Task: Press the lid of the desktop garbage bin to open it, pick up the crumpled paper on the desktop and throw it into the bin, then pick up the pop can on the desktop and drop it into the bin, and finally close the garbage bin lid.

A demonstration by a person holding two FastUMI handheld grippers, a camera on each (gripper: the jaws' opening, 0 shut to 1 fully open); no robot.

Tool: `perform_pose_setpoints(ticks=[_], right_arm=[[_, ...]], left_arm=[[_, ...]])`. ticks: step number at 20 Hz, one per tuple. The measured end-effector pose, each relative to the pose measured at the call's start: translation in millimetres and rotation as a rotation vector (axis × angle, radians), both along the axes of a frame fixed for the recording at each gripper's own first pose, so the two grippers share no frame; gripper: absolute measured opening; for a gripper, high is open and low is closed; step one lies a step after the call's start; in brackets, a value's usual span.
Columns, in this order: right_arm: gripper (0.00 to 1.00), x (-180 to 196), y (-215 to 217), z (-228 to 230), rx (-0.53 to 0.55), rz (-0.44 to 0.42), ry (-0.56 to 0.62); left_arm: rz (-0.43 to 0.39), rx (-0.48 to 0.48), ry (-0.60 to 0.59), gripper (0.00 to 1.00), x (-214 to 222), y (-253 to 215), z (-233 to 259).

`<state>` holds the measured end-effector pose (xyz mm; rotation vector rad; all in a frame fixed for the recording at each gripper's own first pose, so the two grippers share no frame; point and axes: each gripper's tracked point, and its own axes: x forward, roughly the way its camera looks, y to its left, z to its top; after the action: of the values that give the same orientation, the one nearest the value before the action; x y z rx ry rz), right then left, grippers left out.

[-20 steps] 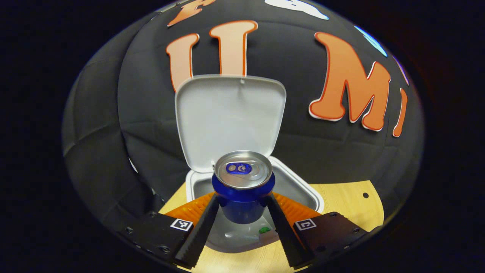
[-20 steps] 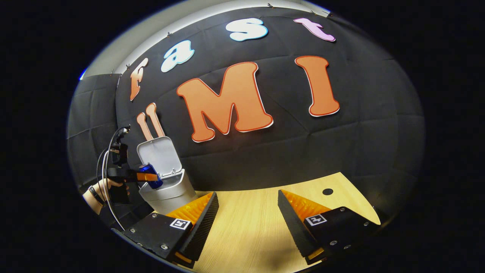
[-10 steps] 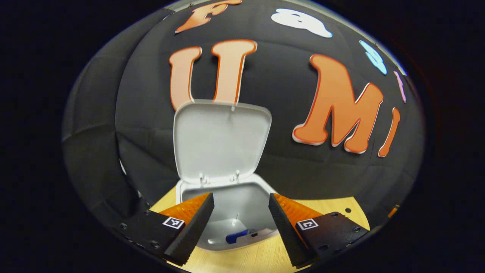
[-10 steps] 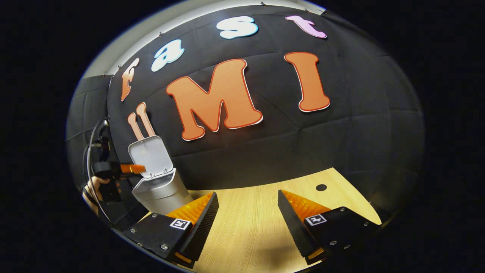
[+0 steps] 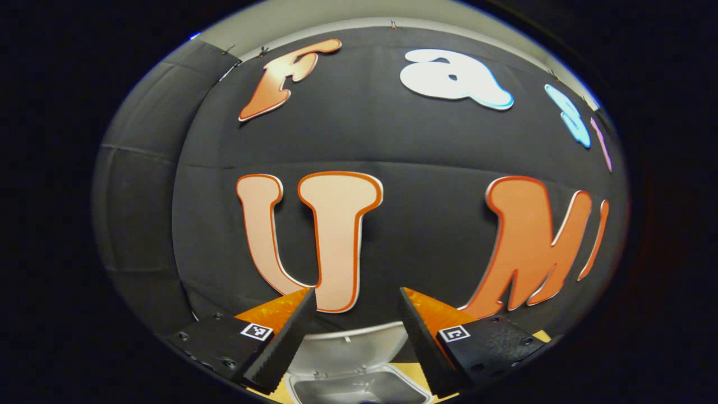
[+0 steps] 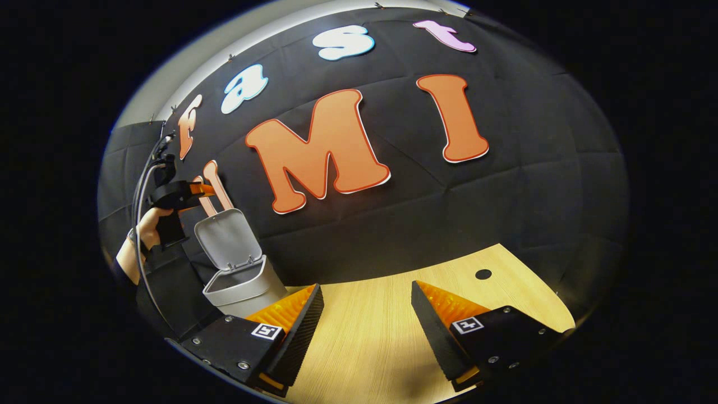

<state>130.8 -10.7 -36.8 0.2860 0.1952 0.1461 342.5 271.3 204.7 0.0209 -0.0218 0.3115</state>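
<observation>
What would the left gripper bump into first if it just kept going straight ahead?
Probably the black cloth wall. The left gripper points above the raised lid of the bin, fingers apart and empty, though depth is unclear.

We read no words or numbers; small square coded markers (image 5: 257,331) sit on the gripper bodies, lower frame.

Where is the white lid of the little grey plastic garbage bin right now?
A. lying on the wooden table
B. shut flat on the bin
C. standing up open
C: in the right gripper view the white lid stands up behind the grey plastic garbage bin, leaving its mouth uncovered.
</observation>
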Motion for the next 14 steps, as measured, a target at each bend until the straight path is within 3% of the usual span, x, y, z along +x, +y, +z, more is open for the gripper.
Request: perform_pose_setpoints(ticks=[2, 4, 9, 14], right_arm=[[0.94, -3.3, -6.2, 0.4, 0.011, -0.004, 0.005], [0.94, -3.3, -16.9, 0.6, 0.018, -0.025, 0.004], [0.94, -4.3, -24.5, -1.6, 0.058, -0.028, 0.016], [0.94, -4.0, -11.1, -8.3, 0.044, 0.032, 0.048]], left_arm=[[0.038, -0.012, 0.098, 0.91, 16.7, 14.7, -29.4], [0.042, -0.100, 0.174, 0.92, 3.3, 8.1, -55.7], [-0.044, -0.039, 0.105, 0.92, -55.0, -38.7, -86.4], [0.044, -0.118, 0.149, 0.90, -95.8, -51.0, -189.6]])
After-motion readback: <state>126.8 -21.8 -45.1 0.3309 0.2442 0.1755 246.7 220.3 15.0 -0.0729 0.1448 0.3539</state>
